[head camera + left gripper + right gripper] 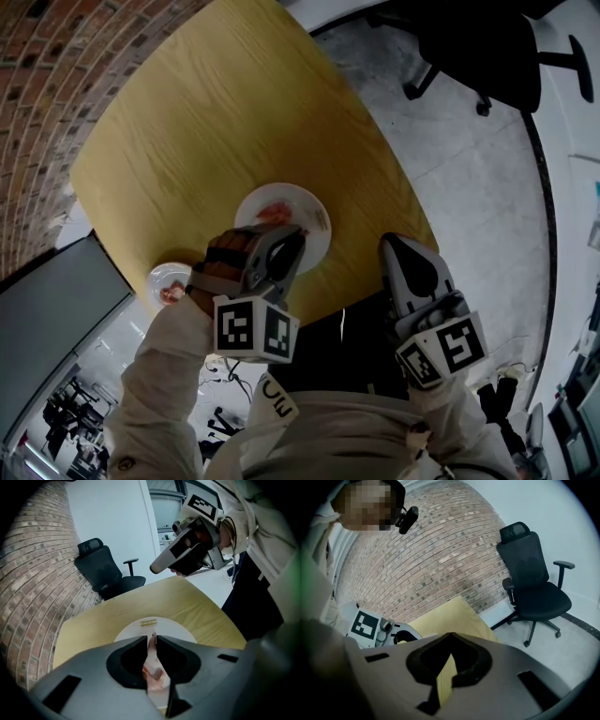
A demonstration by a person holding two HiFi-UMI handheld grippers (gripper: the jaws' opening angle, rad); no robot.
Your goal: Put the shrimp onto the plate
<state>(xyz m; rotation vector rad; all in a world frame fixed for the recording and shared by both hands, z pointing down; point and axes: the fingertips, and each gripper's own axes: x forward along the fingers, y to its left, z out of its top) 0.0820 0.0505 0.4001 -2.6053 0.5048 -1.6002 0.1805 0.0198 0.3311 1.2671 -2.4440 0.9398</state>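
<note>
Fingers (131,644) of the left gripper (152,637) pinch a pink shrimp (153,674), whose tail tip pokes out past the jaw tips. Directly beneath lies the white plate (179,630), at the centre of the head view, on the yellow wooden table (216,112). Right gripper (450,637): jaws pressed together at the tips, nothing between them; it sits right of the plate, at the table's lower edge. Small dish (161,277), lower left, holds something reddish. Background: brick wall (431,564) and black office chair (534,588).
</note>
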